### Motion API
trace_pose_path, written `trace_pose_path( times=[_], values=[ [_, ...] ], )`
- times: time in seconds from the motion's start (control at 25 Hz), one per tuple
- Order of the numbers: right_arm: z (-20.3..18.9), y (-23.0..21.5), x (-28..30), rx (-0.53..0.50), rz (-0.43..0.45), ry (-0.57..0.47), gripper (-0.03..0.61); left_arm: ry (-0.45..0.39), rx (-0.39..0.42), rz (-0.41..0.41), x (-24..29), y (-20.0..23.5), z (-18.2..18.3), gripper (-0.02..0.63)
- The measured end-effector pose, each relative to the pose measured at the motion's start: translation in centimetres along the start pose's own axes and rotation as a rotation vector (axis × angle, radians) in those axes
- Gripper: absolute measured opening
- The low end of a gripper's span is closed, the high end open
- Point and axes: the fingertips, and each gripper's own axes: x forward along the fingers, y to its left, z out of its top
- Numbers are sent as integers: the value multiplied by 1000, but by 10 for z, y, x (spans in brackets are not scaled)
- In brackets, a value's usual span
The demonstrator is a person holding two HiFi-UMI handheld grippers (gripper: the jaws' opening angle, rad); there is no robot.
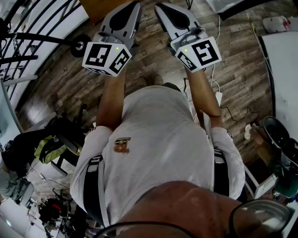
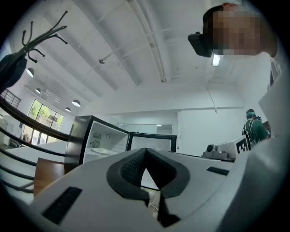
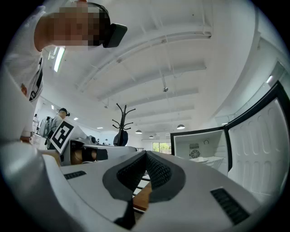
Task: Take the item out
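Note:
A small black fridge (image 2: 90, 136) stands open ahead, its white inside lit and its door (image 2: 152, 141) swung to the right. In the right gripper view the fridge (image 3: 201, 149) and its door (image 3: 263, 145) lie to the right. I cannot make out any item on its white shelf. My left gripper (image 2: 146, 150) is shut, pads together with nothing between them. My right gripper (image 3: 146, 154) is shut and empty too. In the head view both grippers, left (image 1: 130, 7) and right (image 1: 163, 9), are held side by side out in front of the person's chest, well short of the fridge.
A brown wooden tabletop (image 3: 144, 197) lies under the jaws. A black coat stand (image 3: 121, 124) rises at the back. The wood floor carries a power strip with cables (image 1: 219, 100), a white table edge (image 1: 284, 69) at right and bags (image 1: 51, 146) at left. Another person (image 2: 253, 127) stands far off.

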Motion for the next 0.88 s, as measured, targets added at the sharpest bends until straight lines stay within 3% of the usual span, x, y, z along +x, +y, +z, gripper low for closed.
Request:
trace_pose_path(
  times=[0.44,0.88],
  values=[
    [4,-22,1,-3,21,-19,33,1,32,16,22,-1,-3,18],
    [0,-72,-9,-9,43,-10,32,1,50,47,67,-7,-14,18]
  ],
)
